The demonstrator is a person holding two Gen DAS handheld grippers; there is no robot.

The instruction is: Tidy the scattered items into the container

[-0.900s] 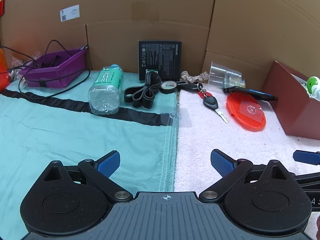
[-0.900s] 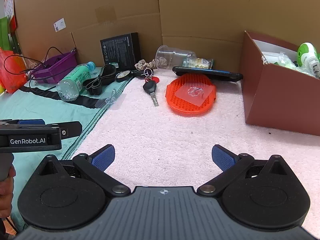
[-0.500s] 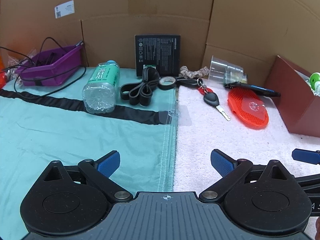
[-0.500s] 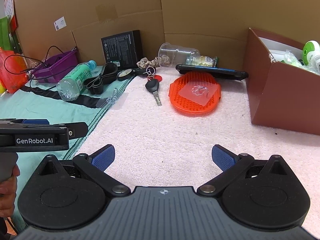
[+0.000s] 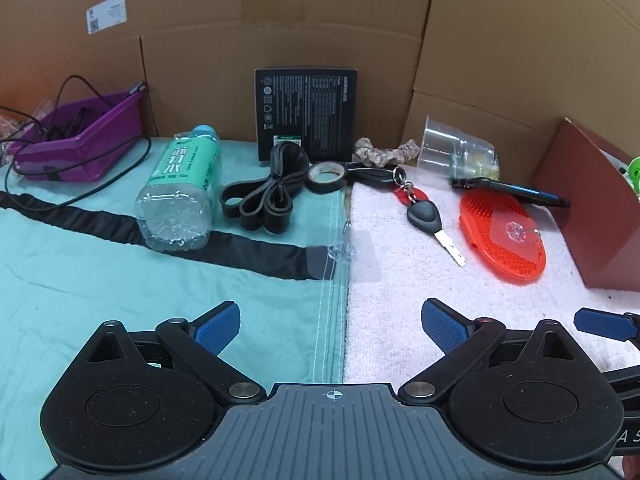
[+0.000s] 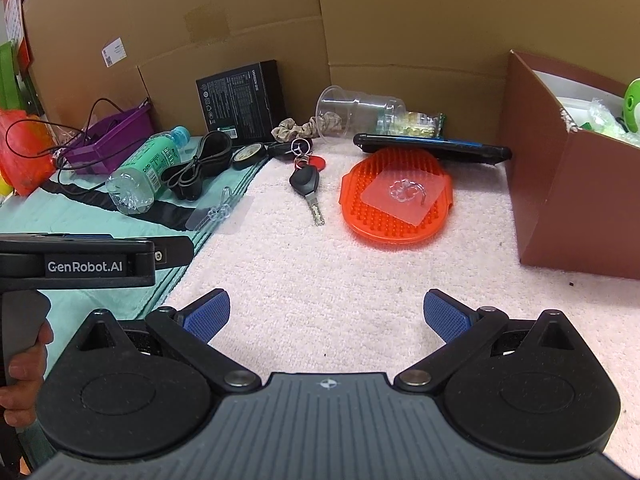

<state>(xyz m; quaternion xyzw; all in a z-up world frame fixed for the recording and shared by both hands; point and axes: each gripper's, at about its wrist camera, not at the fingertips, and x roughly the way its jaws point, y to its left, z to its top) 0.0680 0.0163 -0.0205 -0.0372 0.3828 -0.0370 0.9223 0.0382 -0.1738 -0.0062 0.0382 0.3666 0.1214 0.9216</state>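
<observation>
Cardboard-backed desk: car key lies well ahead of the spread, empty right gripper fingers; left gripper likewise open

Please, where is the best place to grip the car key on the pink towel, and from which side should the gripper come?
Grip the car key across its thick black head, coming from above. The blade lies flat on the towel, too thin to pinch.

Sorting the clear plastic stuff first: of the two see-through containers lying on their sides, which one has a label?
The water bottle on the teal cloth: it has a green label and a light blue cap. The clear cup by the cardboard wall is bare and open-mouthed.
</observation>
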